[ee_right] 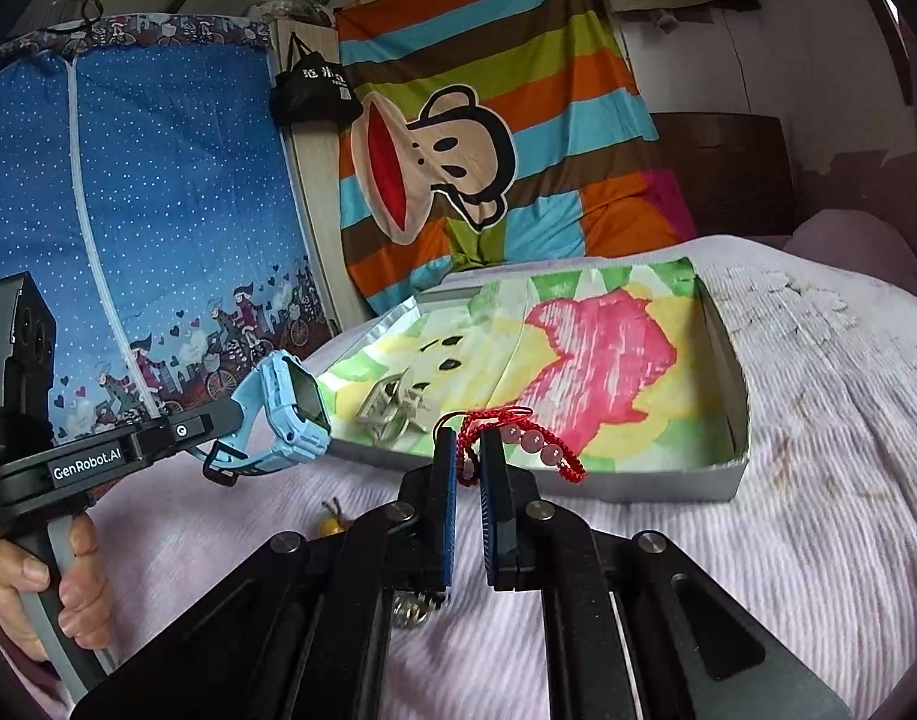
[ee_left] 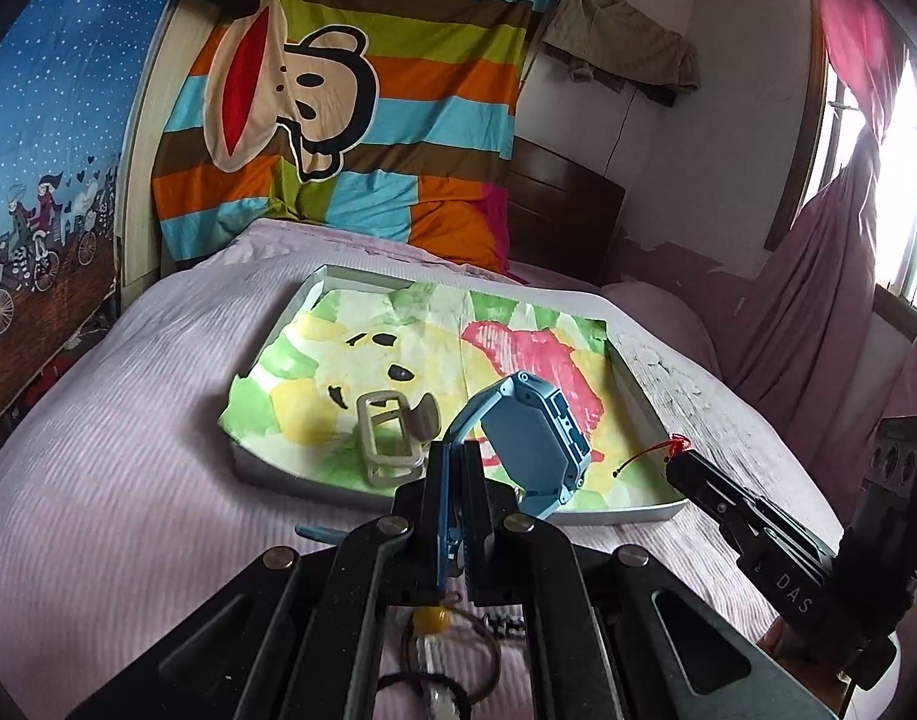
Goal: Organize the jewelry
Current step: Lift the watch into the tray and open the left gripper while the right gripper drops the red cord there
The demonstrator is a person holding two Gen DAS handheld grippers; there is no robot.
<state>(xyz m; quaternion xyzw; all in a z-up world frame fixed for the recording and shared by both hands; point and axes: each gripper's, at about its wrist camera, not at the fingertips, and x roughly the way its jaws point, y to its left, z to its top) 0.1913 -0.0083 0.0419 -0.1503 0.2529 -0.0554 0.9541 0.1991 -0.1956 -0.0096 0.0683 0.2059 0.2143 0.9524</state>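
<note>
You have both grippers loaded and lifted over the bed [ee_left: 128, 408], which makes sense if both pieces are headed for the shallow tray [ee_left: 632, 516] lying on the bed ahead of you. Your left gripper [ee_left: 455, 480] has its jaws closed on the strap of the blue watch [ee_left: 536, 432], so the watch body stands up clear of the jaws and hangs above the tray's near edge. Your right gripper [ee_right: 467, 468] has its jaws closed on the cord of the red bracelet [ee_right: 518, 441], and its pink beads trail off to the right, also above the tray's near edge. Holding each by its thin part seems to keep the bulky part free to settle first.

Count what you have: one watch, one red bracelet with three pink beads showing, and one grey hair claw [ee_left: 392, 441] already lying in the tray on the painted paper [ee_left: 398, 342] near its near-left corner. On the bed below the left gripper, toward the near edge, lie at least one brown cord with a yellow bead [ee_left: 429, 619] and a dark hair tie [ee_left: 422, 684]; the rest there is hidden.
</note>
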